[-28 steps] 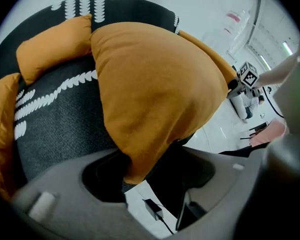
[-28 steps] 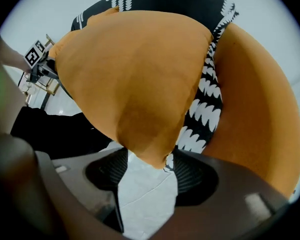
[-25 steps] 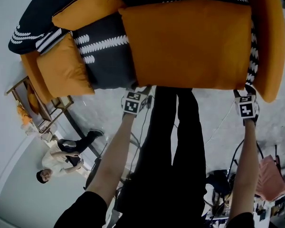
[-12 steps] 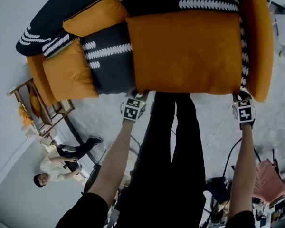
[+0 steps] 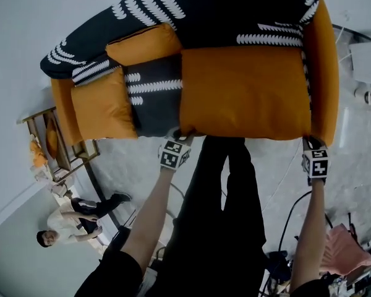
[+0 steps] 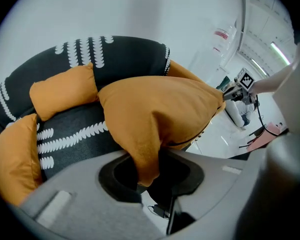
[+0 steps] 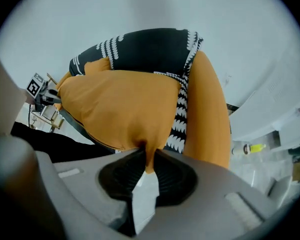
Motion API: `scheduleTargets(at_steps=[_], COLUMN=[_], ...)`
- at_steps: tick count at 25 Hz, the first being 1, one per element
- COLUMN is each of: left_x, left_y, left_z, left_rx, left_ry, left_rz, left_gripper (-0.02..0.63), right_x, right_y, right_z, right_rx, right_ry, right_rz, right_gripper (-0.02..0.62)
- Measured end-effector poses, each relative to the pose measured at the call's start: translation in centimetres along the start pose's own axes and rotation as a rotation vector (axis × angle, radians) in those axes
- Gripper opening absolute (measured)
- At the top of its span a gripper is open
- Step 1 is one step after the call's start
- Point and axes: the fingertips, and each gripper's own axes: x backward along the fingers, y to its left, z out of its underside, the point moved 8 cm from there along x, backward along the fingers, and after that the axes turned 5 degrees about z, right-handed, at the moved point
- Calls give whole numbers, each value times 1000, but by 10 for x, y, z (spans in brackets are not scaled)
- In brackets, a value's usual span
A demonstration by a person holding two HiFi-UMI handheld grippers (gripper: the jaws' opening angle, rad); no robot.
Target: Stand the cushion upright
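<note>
Left gripper (image 6: 147, 171): the jaws have just been closing and now pinch a bunched corner of the cushion (image 6: 160, 109). The fabric fold fills the narrow gap between the pads.

Right gripper (image 7: 146, 161): the jaws have just been closing and are nearly together, clamped on a thin pleat of the cushion's other near corner.

Cushion: large, rectangular and plump, in plain matte orange woven cloth with a dark seam line along its edge. The cloth puckers at both gripped corners. It lies across the right part of the sofa (image 5: 235, 11) seat. Its near edge is held up at the seat front, and its far edge reaches toward the back rest.

Sofa: curved, with a black back bearing white leaf-like rows. The seat panel (image 5: 154, 91) is dark grey with the same rows. A smooth orange arm (image 5: 326, 73) stands just right of the cushion. Two smaller orange pillows (image 5: 102, 107) sit at the left.

Surroundings: pale grey floor, and a person (image 5: 68, 218) sitting on it, near left.
</note>
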Motion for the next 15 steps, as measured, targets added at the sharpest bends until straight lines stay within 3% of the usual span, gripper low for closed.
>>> scheduleTargets(at_steps=[9, 15], left_x=[47, 64], left_y=[-4, 26], left_z=[-62, -113], left_rx=[-22, 12], left_ry=[-141, -218], left_rz=[56, 64], left_gripper=[100, 100], right_x=[67, 92], right_y=[-24, -28], right_z=[-62, -118], right_rx=[-17, 2], right_ry=[-100, -141], right_rz=[55, 69], right_gripper=[52, 52])
